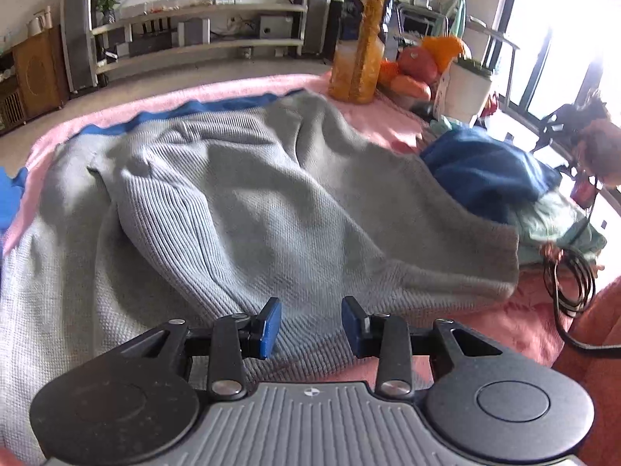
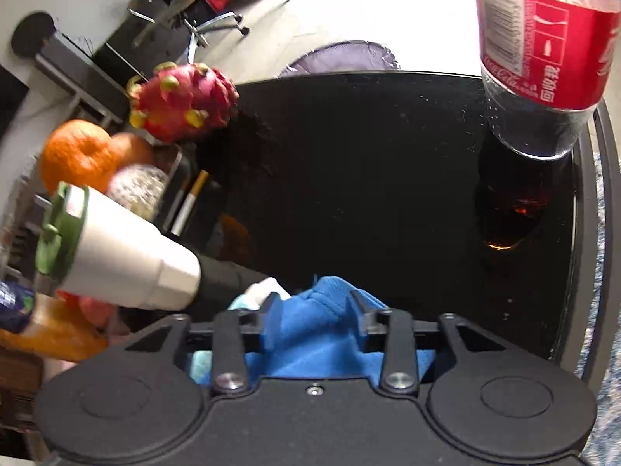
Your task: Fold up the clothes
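Grey knit sweater spread out, blue cloth at the other hand-held gripper

The grey knit sweater (image 1: 240,202) lies rumpled over the pink blanket (image 1: 388,132); the left hand-held gripper (image 1: 311,324) hovers over its near hem, jaws apart and empty. My guess is a fold is being set up, calling for a grip on that hem. Only the right view shows the black glass surface (image 2: 368,178), where the right hand-held gripper (image 2: 316,310) has blue cloth (image 2: 322,334) between parted fingers; whether it pinches, I cannot tell.
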A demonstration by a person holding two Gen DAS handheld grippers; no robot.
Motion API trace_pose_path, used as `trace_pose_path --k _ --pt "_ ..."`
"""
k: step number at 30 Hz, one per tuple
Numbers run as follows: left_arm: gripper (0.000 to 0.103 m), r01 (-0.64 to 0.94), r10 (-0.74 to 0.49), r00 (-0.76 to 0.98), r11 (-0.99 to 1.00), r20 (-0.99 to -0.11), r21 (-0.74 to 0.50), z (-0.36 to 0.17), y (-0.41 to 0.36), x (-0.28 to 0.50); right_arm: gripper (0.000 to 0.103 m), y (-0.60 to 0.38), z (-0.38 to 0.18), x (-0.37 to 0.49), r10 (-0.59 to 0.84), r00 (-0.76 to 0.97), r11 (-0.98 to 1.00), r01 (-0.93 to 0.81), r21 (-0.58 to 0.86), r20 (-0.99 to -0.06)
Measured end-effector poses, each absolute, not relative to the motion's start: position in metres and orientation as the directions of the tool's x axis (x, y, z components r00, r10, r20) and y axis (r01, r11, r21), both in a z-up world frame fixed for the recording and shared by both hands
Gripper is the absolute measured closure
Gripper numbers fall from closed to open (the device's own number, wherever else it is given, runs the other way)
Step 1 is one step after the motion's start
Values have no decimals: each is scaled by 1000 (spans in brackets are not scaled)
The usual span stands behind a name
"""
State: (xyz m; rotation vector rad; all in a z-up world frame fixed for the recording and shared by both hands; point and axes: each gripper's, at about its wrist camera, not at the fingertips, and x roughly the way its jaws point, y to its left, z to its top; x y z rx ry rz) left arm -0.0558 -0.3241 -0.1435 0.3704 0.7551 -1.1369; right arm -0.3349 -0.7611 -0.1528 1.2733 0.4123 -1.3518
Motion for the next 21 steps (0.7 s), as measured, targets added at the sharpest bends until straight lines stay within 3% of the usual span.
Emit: trace_pose_path --k 1,3,5,6,7,10,17,19,21 --pt "68 912 -680 215 397 -701 -105 -142 -324 -55 49 -762 -155 -334 -481 264 -263 866 425 -836" --pt "68 910 -673 214 400 -708 -105 -144 -324 -54 50 -763 -160 -331 -482 255 -263 870 416 -838" --pt "68 909 -661 215 404 -719 -100 -146 -325 -54 74 -765 -165 -329 -484 246 -263 874 408 -840" --pt "68 910 -662 215 403 -718 -99 -146 -325 -54 93 -765 -168 -327 -485 242 -263 876 404 -840" --pt "68 911 -664 214 401 -716 -100 -146 -324 -54 94 -765 -169 -326 -492 236 -260 879 401 -838" --pt "68 913 -670 212 395 -711 -100 -144 -323 -55 94 -759 -150 -325 -598 207 -217 888 405 -774" --pt "68 921 -661 200 379 -723 -91 -151 -325 -56 93 -765 -142 -295 -671 190 -68 947 315 -717" --pt "68 923 -655 200 376 -729 -85 -153 -326 -57 66 -767 -140 -287 -690 188 -27 958 285 -698" --pt "68 924 -663 197 372 -722 -89 -149 -326 -58 63 -762 -128 -286 -694 212 -10 953 303 -688"
